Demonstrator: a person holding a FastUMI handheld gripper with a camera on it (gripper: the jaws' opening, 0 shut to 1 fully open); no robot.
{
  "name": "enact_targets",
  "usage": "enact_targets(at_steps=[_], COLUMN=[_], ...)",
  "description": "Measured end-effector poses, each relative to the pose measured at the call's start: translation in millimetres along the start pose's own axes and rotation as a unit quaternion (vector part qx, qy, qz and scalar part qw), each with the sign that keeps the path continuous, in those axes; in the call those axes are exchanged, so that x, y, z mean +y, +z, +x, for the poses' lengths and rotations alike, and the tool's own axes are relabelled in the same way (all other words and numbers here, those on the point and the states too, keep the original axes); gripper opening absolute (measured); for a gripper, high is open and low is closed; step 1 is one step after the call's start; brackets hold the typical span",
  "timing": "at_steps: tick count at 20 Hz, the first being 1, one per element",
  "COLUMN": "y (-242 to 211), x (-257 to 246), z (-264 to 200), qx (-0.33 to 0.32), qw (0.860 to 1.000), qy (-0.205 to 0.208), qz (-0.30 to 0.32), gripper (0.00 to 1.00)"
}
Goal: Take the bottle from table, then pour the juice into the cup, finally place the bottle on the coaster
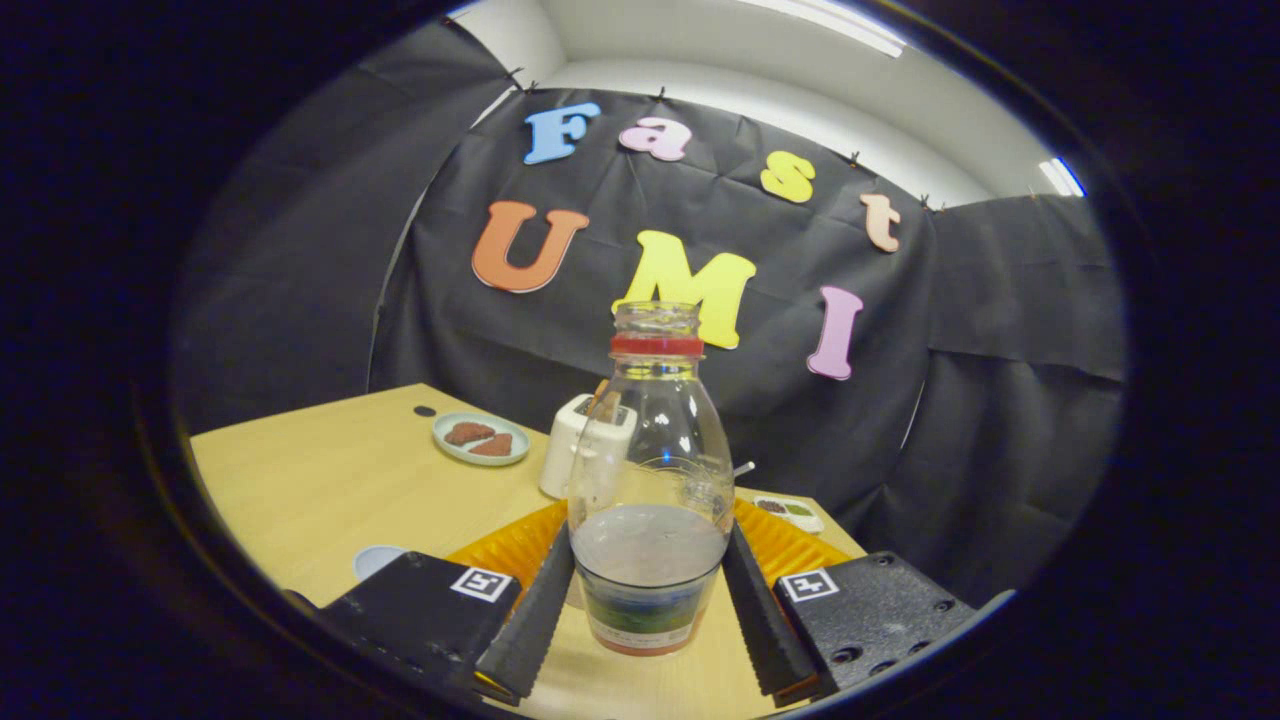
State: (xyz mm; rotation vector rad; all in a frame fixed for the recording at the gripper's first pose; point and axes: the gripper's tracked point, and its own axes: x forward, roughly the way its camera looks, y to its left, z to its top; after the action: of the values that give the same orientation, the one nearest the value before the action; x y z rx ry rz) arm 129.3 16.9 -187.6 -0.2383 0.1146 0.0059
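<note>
While I hold the gripper (648,610) low over the table (320,490), its 2 fingers (535,620) sit either side of the bottle (650,480), w/ the lower part of the bottle between them. Both fingers look pressed against its sides, so I read it as pinching the bottle, tho the contact on the right finger is hard to see exactly. Bottle is clear plastic, upright, no cap on, red ring (656,346) at the neck, label band (640,615) near the base. Liquid fills approx the lower third; looks greyish thru the plastic. Can't tell if the base rests on the table or is just off it.

Just behind the bottle is an orange ribbed mat or tray (510,545), showing on both sides of it. Beyond that, to the left, a white toaster (570,450) w/ a slice sticking up. Further left on the table, a pale plate (481,438) w/ 2 reddish-brown pieces on it. A small light-blue round thing (377,560) lies beside my left finger block; can't tell what it is. Beyond the bottle's right side, a small white dish (792,511) w/ dark & green bits sits near the far table edge.
</note>
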Motion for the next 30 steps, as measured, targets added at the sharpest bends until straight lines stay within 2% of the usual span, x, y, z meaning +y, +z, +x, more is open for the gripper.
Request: enact_targets(at_steps=[5, 7, 15, 19, 25, 30], y=[11.5, 10.8, -21.7, -52.0, -84.7, -88.3], x=[3.8, 9.5, 32.6, 35.4, 40.4, 38.3], z=[27.4, 41.3, 93.9, 121.1, 150.2, 161.6], qx=[-0.008, -0.009, -0.017, 0.010, 0.033, 0.010], qw=[0.998, 0.998, 0.996, 0.994, 0.994, 0.996], qy=[0.017, 0.020, 0.033, 0.026, 0.024, 0.020], qz=[0.057, 0.059, 0.077, 0.110, 0.101, 0.086], gripper=[0.83, 0.83, 0.84, 0.84, 0.84, 0.85])
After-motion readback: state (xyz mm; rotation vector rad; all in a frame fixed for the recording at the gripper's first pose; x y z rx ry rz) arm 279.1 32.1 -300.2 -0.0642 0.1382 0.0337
